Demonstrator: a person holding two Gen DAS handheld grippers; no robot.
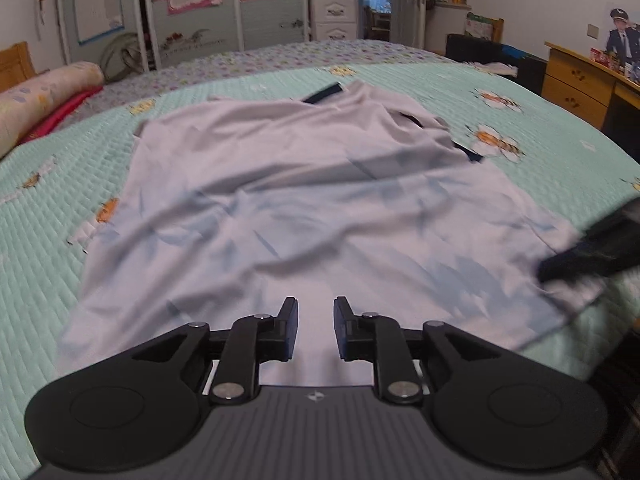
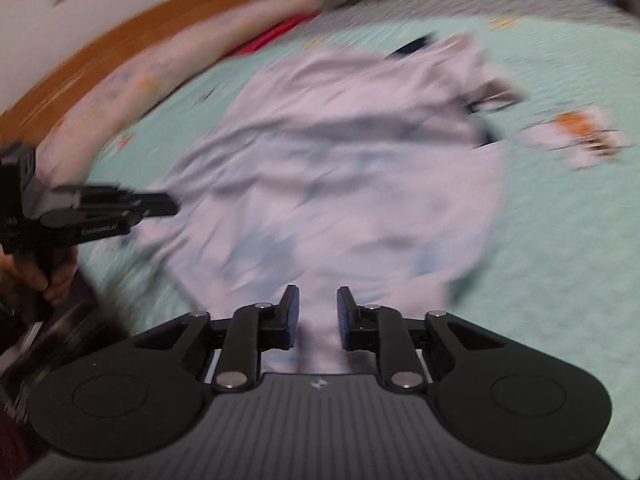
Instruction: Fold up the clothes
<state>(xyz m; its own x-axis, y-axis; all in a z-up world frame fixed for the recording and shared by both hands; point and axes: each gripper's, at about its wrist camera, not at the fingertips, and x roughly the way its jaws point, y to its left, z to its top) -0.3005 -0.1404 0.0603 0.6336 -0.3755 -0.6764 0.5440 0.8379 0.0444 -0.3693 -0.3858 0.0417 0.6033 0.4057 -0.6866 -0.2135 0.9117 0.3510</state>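
Note:
A pale lilac T-shirt (image 1: pixel 280 184) with faint blue marks and dark navy trim lies spread and wrinkled on the mint quilted bedspread (image 1: pixel 48 240). My left gripper (image 1: pixel 315 304) hovers over the near hem, fingers a little apart, the cloth lying under the gap and no pad pressing on it. My right gripper (image 1: pixel 560 270) is a dark blur at the shirt's right hem corner. The right wrist view is blurred: the shirt (image 2: pixel 340 160) reaches up to my right gripper (image 2: pixel 318 294), whose jaws stand slightly apart with a ridge of cloth between them. My left gripper (image 2: pixel 168 204) shows side-on at the left.
A pink bolster pillow (image 1: pixel 44 92) lies along the bed's left side, by a wooden headboard (image 2: pixel 120 36). A wooden desk (image 1: pixel 580 80) stands at the right, wardrobes (image 1: pixel 192 20) beyond the bed. A hand (image 2: pixel 52 276) holds the left gripper's handle.

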